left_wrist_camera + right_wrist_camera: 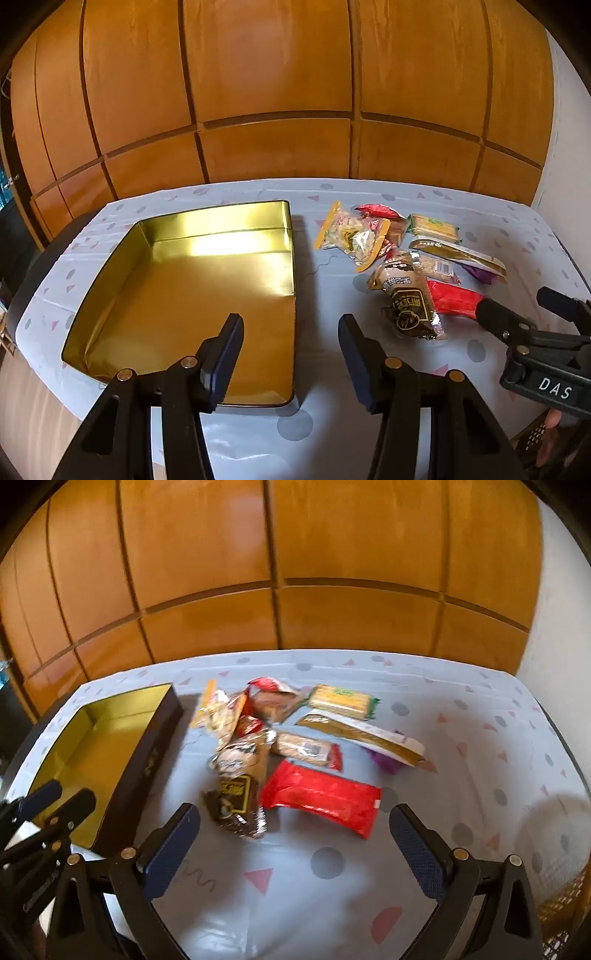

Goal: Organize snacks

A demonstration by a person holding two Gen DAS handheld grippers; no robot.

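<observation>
Wood-panelled wall (266, 92): fills the upper frame in both views.
Worktop (332, 424): pale patterned cover, far edge against the panelling; bare cover lower centre and at right in the right wrist view.
Tin box (177, 295): gold-lined, nothing in it, left of centre.
Snack packets (295, 746): heaped at centre, right of the box and apart from it; red packet (325, 801) nearest.
Left hand-held gripper (291, 354): partly open, nothing held, over the box's right rim.
Right hand-held gripper (295, 845): wide open, nothing held, short of the red packet.
</observation>
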